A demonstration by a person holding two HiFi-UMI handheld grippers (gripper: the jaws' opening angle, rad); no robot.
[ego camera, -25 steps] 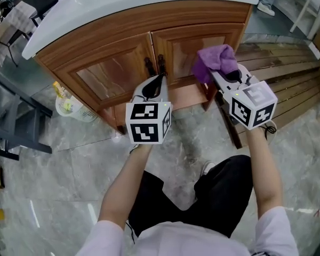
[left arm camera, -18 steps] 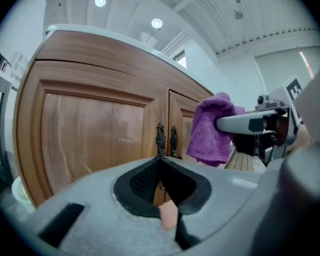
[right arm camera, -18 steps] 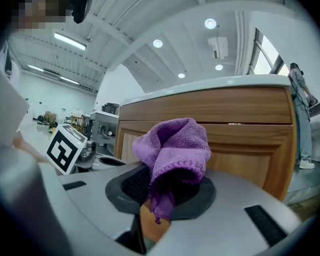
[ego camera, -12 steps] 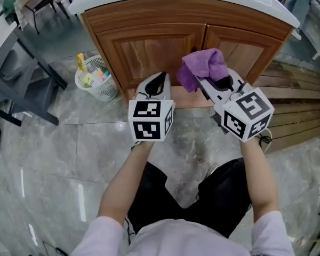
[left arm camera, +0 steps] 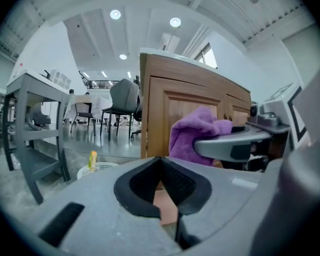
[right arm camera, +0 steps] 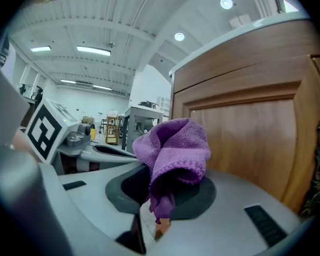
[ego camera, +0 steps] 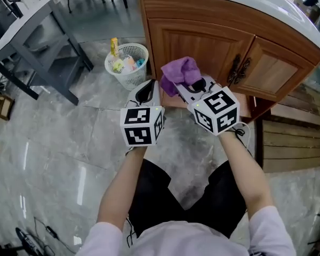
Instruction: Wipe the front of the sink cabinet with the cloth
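The wooden sink cabinet [ego camera: 202, 44] stands under a white sink top [ego camera: 256, 4]; its doors are closed, with dark handles [ego camera: 238, 68] at the middle. A bunched purple cloth [ego camera: 179, 73] is in my right gripper [ego camera: 185, 85], which is shut on it, in front of the lower left part of the left door. The right gripper view shows the cloth [right arm camera: 173, 148] close to the door panel [right arm camera: 245, 137]; whether they touch I cannot tell. My left gripper [ego camera: 148, 88] is shut and holds nothing, just left of the cloth. In the left gripper view the cloth [left arm camera: 194, 135] appears to the right.
A white mesh waste basket [ego camera: 127, 63] with bottles stands on the floor left of the cabinet. A grey metal table [ego camera: 37, 33] fills the upper left. Wooden slats [ego camera: 293, 137] lie to the right. The floor [ego camera: 69, 143] is glossy marble tile.
Both grippers and the cloth have shifted left along the cabinet front, from the right door past the handles to the left door. The waste basket now lies closer to them.
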